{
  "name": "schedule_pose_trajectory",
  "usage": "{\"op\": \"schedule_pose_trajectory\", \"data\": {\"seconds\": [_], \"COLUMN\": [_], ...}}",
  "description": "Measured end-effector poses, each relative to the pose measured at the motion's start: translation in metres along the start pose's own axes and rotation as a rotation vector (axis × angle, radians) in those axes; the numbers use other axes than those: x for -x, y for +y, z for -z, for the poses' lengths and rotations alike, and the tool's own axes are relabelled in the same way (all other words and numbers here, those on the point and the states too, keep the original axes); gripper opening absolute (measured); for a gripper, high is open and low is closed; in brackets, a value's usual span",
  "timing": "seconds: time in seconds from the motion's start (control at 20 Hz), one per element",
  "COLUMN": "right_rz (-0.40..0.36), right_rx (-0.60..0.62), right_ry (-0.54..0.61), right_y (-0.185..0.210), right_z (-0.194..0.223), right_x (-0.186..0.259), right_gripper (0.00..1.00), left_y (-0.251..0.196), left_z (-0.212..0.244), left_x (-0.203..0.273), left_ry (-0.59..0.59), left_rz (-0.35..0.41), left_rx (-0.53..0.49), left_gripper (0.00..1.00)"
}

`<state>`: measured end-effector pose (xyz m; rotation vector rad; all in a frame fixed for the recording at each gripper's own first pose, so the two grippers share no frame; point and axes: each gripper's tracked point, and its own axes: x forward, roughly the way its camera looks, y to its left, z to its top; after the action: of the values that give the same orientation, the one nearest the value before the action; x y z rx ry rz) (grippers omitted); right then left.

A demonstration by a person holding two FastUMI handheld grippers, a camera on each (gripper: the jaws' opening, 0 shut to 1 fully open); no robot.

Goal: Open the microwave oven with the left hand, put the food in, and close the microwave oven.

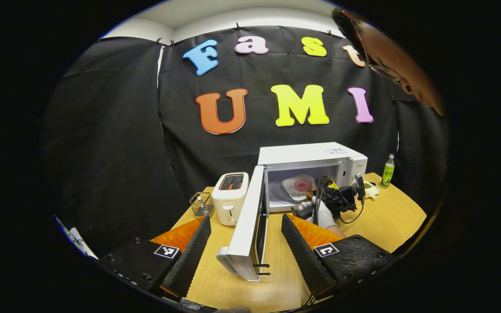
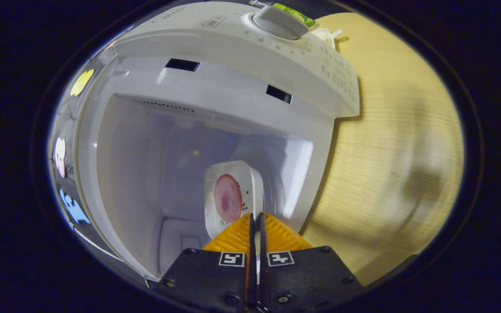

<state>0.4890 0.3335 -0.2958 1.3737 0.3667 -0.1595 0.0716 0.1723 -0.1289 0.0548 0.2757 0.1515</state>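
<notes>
Now: plate held inside the open microwave

Right gripper, low centre of its view, is clenched on the plate's rim inside the microwave oven; left gripper stands released astride the open door; toaster left of centre.

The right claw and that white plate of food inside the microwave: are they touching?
Touching. In the right gripper view, the right claw is closed to a thin slit on the near rim of the plate, which sits tilted inside the open microwave.
</notes>
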Motion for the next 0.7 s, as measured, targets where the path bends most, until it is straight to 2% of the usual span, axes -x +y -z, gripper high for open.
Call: {"op": "schedule_pose_trajectory", "data": {"seconds": [0.15,0.2,0.3,0.4,0.45,0.5,0.55,0.6,0.7], "right_rz": [-0.069,-0.11,-0.12,-0.099,-0.096,-0.106,-0.112,-0.122,-0.135], "right_rx": [0.033,0.055,0.135,0.255,0.319,0.394,0.464,0.529,0.614], "right_ry": [-0.006,-0.01,-0.011,-0.019,-0.03,-0.039,-0.055,-0.072,-0.09], "right_y": [0.012,0.02,0.026,0.028,0.032,0.039,0.046,0.053,0.065], "right_z": [-0.003,-0.004,-0.003,-0.007,-0.012,-0.02,-0.027,-0.038,-0.06], "right_x": [0.005,0.009,0.023,0.041,0.051,0.061,0.073,0.083,0.107], "right_gripper": [0.14,0.21,0.68,0.92,0.84,0.98,0.85,0.98,0.99], "left_y": [-0.002,-0.002,-0.001,-0.001,-0.002,-0.003,-0.004,-0.003,-0.003], "left_z": [-0.004,-0.006,-0.011,-0.018,-0.022,-0.026,-0.03,-0.034,-0.042], "left_x": [0.0,0.0,0.002,0.005,0.007,0.009,0.011,0.014,0.018], "left_ry": [-0.007,-0.015,-0.026,-0.039,-0.046,-0.053,-0.066,-0.078,-0.101], "left_rz": [0.003,0.003,0.001,0.0,0.002,0.006,0.006,0.005,0.001], "left_rx": [-0.001,-0.001,0.007,0.019,0.023,0.025,0.022,0.019,0.02], "left_gripper": [0.97,0.97,0.97,0.97,0.97,0.97,0.97,0.97,0.97]}}
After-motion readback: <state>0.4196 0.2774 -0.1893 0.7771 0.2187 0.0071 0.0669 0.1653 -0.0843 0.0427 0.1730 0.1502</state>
